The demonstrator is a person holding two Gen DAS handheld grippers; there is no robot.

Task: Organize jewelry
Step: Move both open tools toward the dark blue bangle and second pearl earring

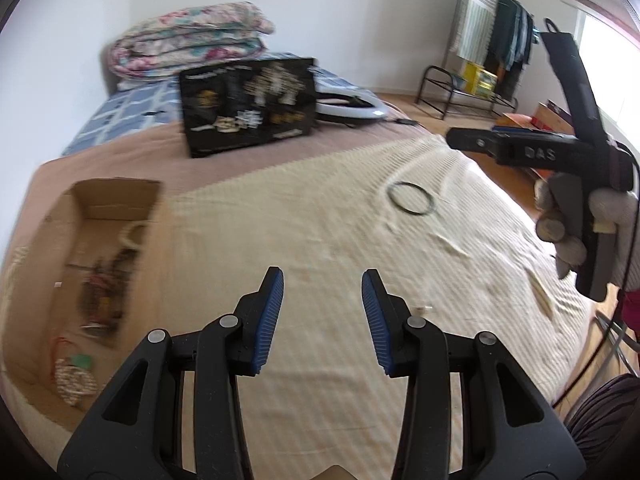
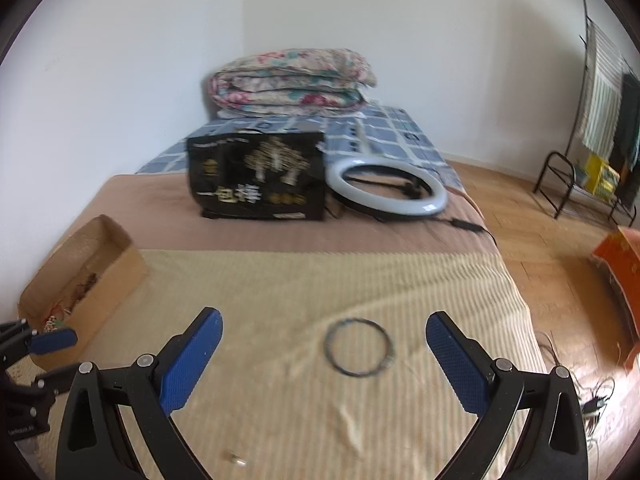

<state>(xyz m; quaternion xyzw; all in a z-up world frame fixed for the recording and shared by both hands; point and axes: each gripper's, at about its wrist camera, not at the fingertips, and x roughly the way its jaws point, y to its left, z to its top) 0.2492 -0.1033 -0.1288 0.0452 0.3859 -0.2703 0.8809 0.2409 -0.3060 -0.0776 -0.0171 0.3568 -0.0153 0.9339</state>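
Observation:
A thin dark bangle [image 2: 335, 361] lies flat on the cream ribbed cloth [image 2: 280, 300], just ahead of my right gripper [image 2: 325, 316]. That gripper is wide open and holds nothing. The same bangle [image 1: 394, 204] shows far right in the left wrist view. My left gripper [image 1: 323, 276] hovers over bare cloth, its blue pads apart and empty. At the left edge of the bed sits an open cardboard box [image 1: 70, 216] [image 2: 120, 268] with tangled jewelry inside. A tiny pale piece [image 2: 238, 460] [image 1: 424, 310] rests on the cloth near both grippers.
A black printed bag [image 2: 260, 176], a white ring light [image 2: 344, 192] and a folded floral quilt [image 2: 292, 80] stand further back on the bed. The bed edge drops to wooden floor on the right, with an orange box [image 2: 620, 280] and a clothes rack [image 2: 600, 120]. A gloved hand [image 1: 572, 220] holds the right tool.

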